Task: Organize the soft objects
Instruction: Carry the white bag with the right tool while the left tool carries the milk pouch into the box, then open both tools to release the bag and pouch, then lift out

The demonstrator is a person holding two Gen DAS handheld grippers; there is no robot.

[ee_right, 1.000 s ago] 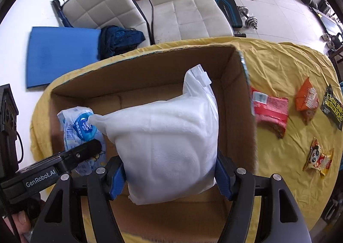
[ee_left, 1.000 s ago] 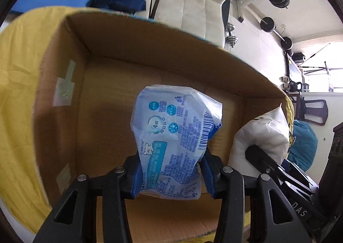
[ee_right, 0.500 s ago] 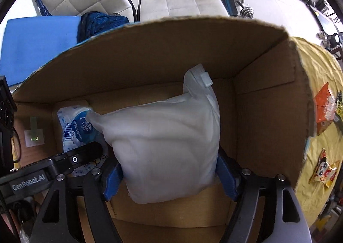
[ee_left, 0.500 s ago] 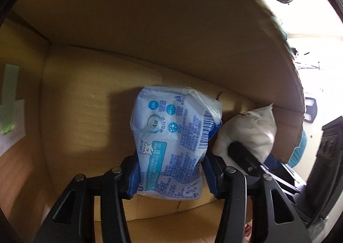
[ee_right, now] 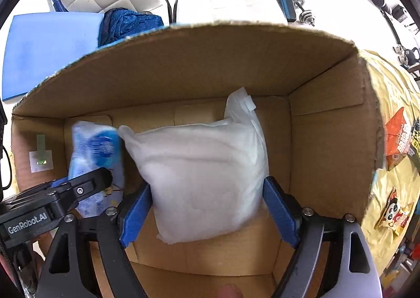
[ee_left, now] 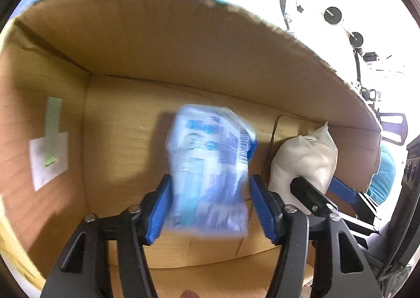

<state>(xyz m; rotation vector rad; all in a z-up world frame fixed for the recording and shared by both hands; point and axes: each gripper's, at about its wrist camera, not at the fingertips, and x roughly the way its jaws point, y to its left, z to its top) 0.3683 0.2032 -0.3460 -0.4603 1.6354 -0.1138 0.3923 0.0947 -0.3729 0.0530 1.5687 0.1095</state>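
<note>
Tissue pack (ee_left: 210, 169) sits loose between spread left gripper (ee_left: 210, 208) fingers; right gripper (ee_right: 207, 208) likewise around white pillow (ee_right: 199, 179), inside box (ee_right: 328, 145).

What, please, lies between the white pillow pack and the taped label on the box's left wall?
The blue-printed tissue pack lies there, between the white pillow pack and the taped label, with the left tongs around it. The right wrist view shows this.

Blue-printed packet (ee_left: 210, 166) smeared by motion blur in left wrist view; print unreadable. White pillow pack (ee_left: 304, 158) partly hidden behind right gripper fingers (ee_left: 312, 196). In right wrist view, packet lower part covered by left gripper (ee_right: 86, 187). Snack bags (ee_right: 396, 137) on bench cut by cardboard box (ee_right: 330, 145) wall and picture edge.
</note>
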